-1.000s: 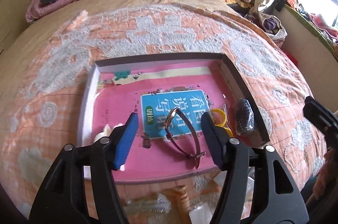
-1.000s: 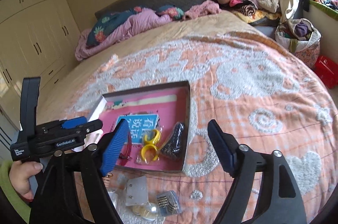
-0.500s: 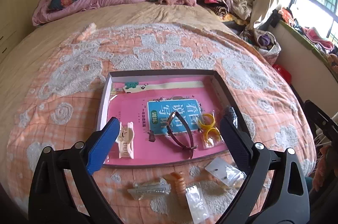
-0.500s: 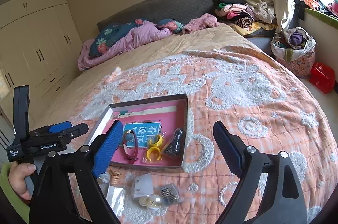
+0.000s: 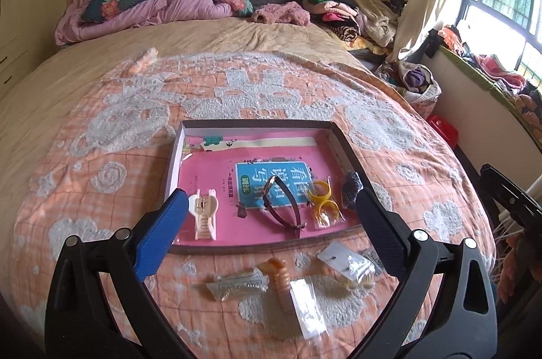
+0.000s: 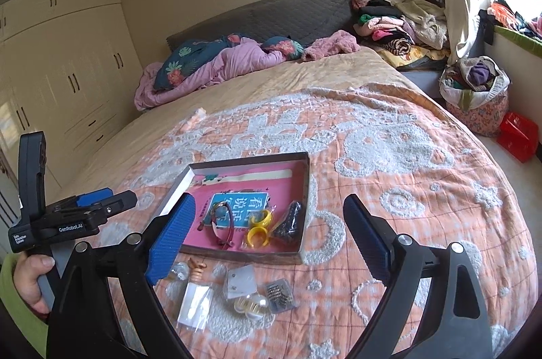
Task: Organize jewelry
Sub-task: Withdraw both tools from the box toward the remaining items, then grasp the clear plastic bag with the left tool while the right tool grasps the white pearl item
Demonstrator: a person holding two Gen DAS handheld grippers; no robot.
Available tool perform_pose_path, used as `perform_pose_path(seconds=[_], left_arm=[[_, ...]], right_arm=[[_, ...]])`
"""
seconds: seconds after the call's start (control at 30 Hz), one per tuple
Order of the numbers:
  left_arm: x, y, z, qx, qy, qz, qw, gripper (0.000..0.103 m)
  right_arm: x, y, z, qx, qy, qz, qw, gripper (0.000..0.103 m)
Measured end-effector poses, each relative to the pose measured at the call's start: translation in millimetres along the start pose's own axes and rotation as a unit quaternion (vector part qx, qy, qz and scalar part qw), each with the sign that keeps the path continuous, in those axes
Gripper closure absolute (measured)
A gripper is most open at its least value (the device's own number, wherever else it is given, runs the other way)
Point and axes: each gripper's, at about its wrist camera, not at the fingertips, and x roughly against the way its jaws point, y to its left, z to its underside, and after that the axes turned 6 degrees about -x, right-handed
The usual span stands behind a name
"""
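Observation:
A shallow box (image 5: pixel 342 142) with a pink bottom lies on the bed; it also shows in the right wrist view (image 6: pixel 306 186). In it lie a brown-strapped watch (image 5: pixel 283 206), a cream hair claw (image 5: pixel 203 216), yellow rings in a bag (image 5: pixel 323 203) and a dark beaded piece (image 5: pixel 350 189). In front of the box lie an amber clip (image 5: pixel 281 277), a bagged comb clip (image 5: pixel 238 284), clear bags (image 5: pixel 308 304) and a card of earrings (image 5: pixel 345 260). My left gripper (image 5: pixel 271 230) is open and empty above the box's near edge. My right gripper (image 6: pixel 269 233) is open and empty, above the loose pieces (image 6: pixel 250 291).
The orange patterned blanket (image 5: pixel 237 88) covers the bed. Bedding and clothes pile at the headboard (image 5: pixel 152 6). A laundry bag (image 6: pixel 474 94) and a red box (image 6: pixel 518 135) stand on the floor at the right. Wardrobes (image 6: pixel 61 71) line the left wall.
My left gripper opened off the watch, left it in the box, and drew back and up. My right gripper also pulled back, and more of the bed shows.

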Motion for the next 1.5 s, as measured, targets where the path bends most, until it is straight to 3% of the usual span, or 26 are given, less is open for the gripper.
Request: perform_pose_path(seconds=[0.93, 1.23, 1.33, 1.5], left_arm=[[18, -10, 68, -0.029, 0.034, -0.006, 0.9990, 0.011], [9, -16, 104, -0.035, 0.067, 0.016, 0.9970, 0.011], [3, -19, 118, -0.036, 0.086, 0.033, 0.9951, 0.011], [-7, -26, 137, -0.032, 0.114, 0.069, 0.9906, 0.034]], right_arm=[[5, 24, 53, 0.054, 0.063, -0.014, 0.996, 0.014], [-7, 23, 78, 0.057, 0.100, -0.026, 0.993, 0.014], [-15, 21, 87, 0.048, 0.119, -0.032, 0.991, 0.020], [-33, 20, 103, 0.041, 0.155, -0.042, 0.986, 0.033]])
